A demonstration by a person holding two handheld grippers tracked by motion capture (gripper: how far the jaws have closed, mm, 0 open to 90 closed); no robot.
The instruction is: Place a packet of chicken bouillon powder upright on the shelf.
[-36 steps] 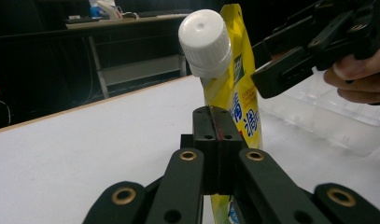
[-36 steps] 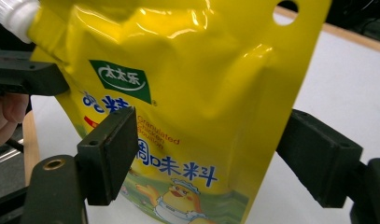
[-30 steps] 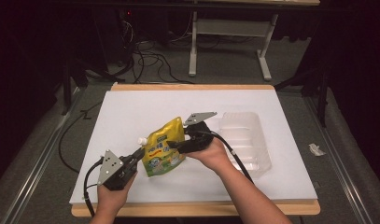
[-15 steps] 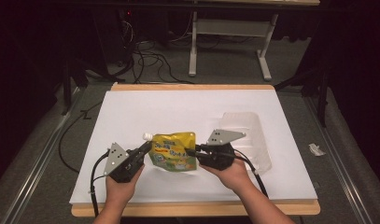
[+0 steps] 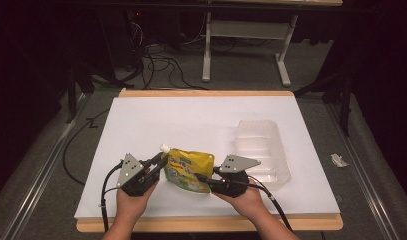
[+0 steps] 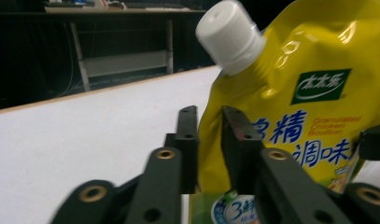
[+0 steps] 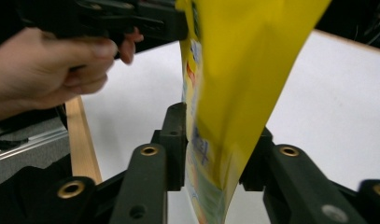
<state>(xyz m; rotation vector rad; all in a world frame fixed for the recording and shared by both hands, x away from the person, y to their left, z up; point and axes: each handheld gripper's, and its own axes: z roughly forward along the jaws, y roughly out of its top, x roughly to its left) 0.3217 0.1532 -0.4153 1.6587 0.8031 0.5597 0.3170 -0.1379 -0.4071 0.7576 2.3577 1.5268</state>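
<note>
Yellow pouch [image 5: 190,170] pinched between both grippers, left [image 5: 158,162] freshly loosening, right [image 5: 205,179] gripping, white cap [image 6: 230,35] sharp in left gripper view

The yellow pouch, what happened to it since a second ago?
The yellow pouch tipped from standing tilted to lying lower, nearer the table's front edge. The right gripper slid off its top and clamped its lower edge; its jaws just reopened slightly. The left gripper kept its edge, loosening slightly. The clear tray stayed.

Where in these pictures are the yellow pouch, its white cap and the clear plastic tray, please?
yellow pouch [image 5: 190,168]: high view, printed front.
white cap [image 6: 229,35]: left gripper view, side of the cap.
clear plastic tray [image 5: 278,150]: high view, right rim.
</note>
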